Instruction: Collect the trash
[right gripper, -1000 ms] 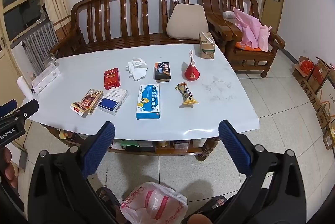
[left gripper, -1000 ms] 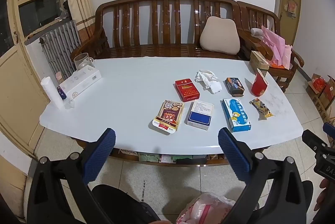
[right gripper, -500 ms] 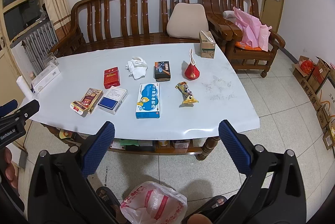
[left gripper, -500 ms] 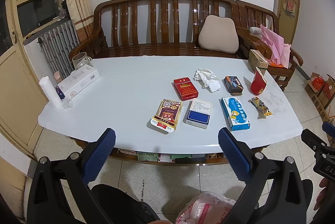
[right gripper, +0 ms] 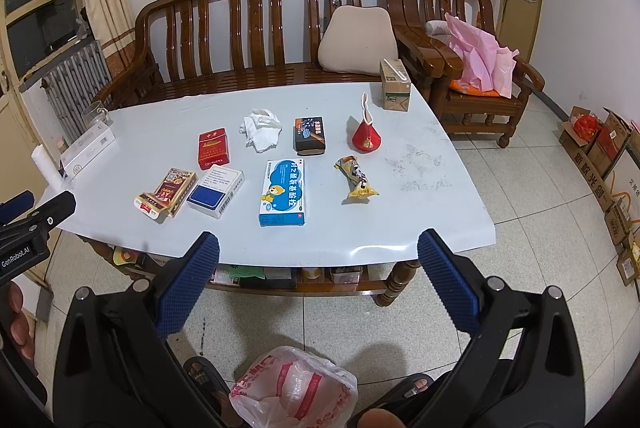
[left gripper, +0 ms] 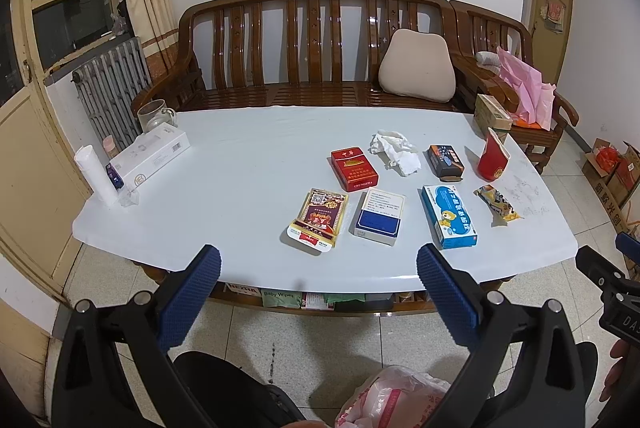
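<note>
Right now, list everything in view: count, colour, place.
table: 1, white top, centre
red pack: 1, red, table middle-left
open pack: 1, maroon and gold, near left edge
blue-white box: 1, right of open pack
medicine box: 1, blue, front centre
tissue: 1, white, crumpled, behind medicine box
dark box: 1, black, right of tissue
paper cup: 1, red, crushed
snack wrapper: 1, yellow, front right
carton: 1, tan, far right corner
long box: 1, white, left end
plastic bag: 1, white-pink, floor
bench: 1, brown wood, behind table
cushion: 1, beige, on bench
left gripper: 1, blue fingers, open
right gripper: 1, blue fingers, open
</note>
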